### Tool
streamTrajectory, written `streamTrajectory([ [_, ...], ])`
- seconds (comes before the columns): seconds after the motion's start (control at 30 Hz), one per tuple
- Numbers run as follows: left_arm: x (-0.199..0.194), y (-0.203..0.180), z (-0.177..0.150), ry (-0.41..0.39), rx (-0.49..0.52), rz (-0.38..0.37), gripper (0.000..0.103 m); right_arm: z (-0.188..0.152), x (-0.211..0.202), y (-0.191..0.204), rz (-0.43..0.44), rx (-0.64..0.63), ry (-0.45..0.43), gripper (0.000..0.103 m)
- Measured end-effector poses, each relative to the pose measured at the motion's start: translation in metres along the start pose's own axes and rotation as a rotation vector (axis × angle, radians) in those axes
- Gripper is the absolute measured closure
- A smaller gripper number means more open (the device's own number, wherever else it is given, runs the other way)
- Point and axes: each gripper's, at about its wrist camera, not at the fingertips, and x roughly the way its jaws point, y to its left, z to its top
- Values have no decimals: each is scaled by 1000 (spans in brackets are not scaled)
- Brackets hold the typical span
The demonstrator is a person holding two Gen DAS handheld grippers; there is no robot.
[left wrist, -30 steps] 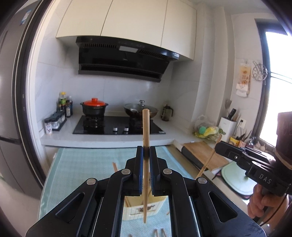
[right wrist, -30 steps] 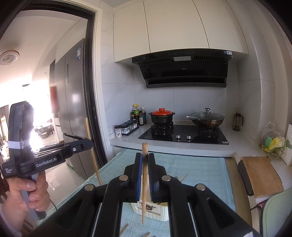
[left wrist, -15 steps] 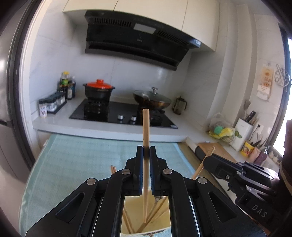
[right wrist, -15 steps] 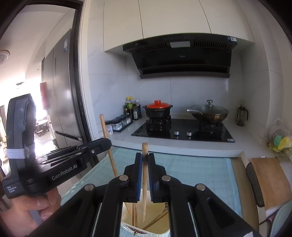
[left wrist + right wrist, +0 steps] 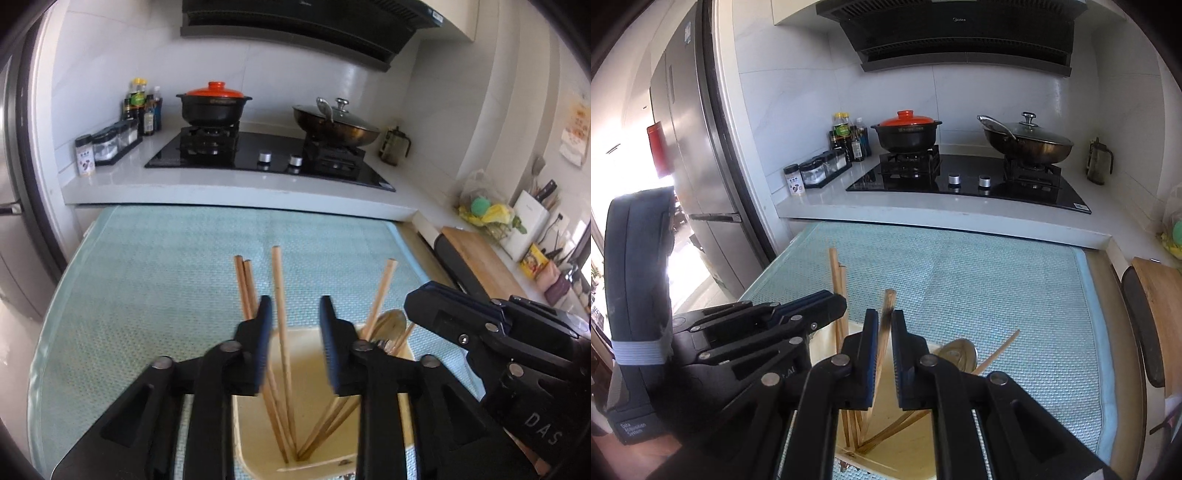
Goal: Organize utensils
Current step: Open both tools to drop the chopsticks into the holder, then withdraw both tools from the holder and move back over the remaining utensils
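A cream utensil holder (image 5: 314, 373) stands on the green mat, with several wooden chopsticks and a metal spoon (image 5: 391, 321) leaning in it. My left gripper (image 5: 295, 306) hovers over its mouth and its jaws are opening. One chopstick (image 5: 279, 288) stands between them, loose, with its foot in the holder. My right gripper (image 5: 884, 317) is over the same holder (image 5: 912, 435) and its jaws are opening a little. A chopstick (image 5: 888, 302) leans between them against the left pad. Each gripper shows in the other's view, the right gripper (image 5: 417, 306) and the left gripper (image 5: 834, 302).
The green mat (image 5: 166, 266) covers the table up to a white counter. On the counter are a black hob (image 5: 266, 155), a red-lidded pot (image 5: 214, 107), a wok (image 5: 336, 122) and spice jars (image 5: 110, 140). A wooden cutting board (image 5: 480, 258) lies on the right, a fridge (image 5: 687, 147) on the left.
Both grippers have sunk and tipped down over the holder, carrying their chopsticks into it. The left jaws have spread apart off their chopstick. The right chopstick now leans.
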Motion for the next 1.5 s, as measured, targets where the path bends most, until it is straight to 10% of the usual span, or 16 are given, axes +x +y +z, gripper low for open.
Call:
streamTrajectory([
  [0.07, -20, 5, 2, -57, -12, 10, 33, 3, -13, 0, -2, 6, -31, 86],
  [0.17, -55, 9, 1, -103, 10, 18, 20, 5, -45, 2, -23, 3, -114, 48],
  [0.3, -112, 8, -20, -181, 61, 62, 1, -4, -93, 17, -61, -54, -169, 47],
  [0.47, -168, 0, -81, -209, 169, 102, 1, -57, -147, 43, -122, -157, -189, 23],
  [0.93, -210, -6, -249, -33, 11, 76, 1, -249, -220, 64, -271, -63, -133, 20],
  [1.3, -208, -19, -275, 68, 19, 175, 1, -307, -243, 61, -361, -72, -168, 20],
  [1.5, -223, -28, -276, -24, 61, 191, 1, -309, -243, 63, -354, -54, -192, 20],
])
